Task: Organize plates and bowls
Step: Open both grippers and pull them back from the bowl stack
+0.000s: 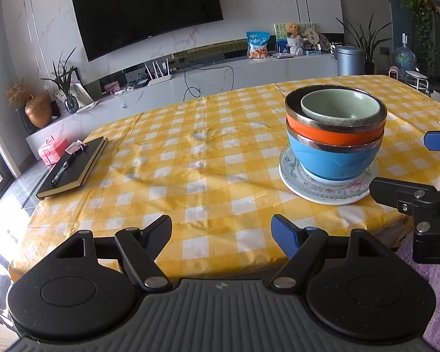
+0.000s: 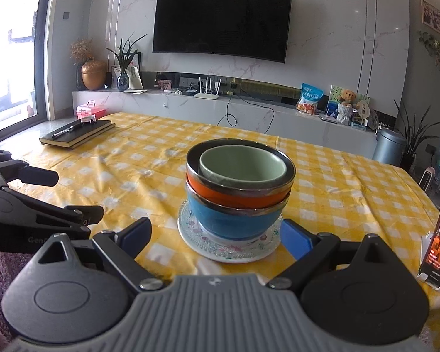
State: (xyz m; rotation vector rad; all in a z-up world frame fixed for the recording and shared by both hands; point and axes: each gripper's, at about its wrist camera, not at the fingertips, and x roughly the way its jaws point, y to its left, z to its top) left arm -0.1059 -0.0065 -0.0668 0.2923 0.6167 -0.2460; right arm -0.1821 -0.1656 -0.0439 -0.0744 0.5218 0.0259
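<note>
Holding both the left claw [image 1: 221, 236] and right claw [image 2: 215, 236] open and empty, we judge the nested green ceramic bowl [image 2: 243, 165], orange bowl [image 2: 220, 195] and blue bowl [image 2: 217, 220] on the floral glass plate [image 2: 220, 250] at the bench's near edge heavy, slippery and breakable, best gripped by the plate's rim.

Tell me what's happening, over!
Left gripper and right gripper open, empty. Green bowl in orange bowl in blue bowl, on plates. Nothing blocking.

Checked table [image 1: 190, 152]: plate [image 1: 322, 187], notebook [image 1: 73, 167], phone [image 2: 438, 243].

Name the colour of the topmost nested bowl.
Pale green bowl, clearest in the right wrist view.
</note>
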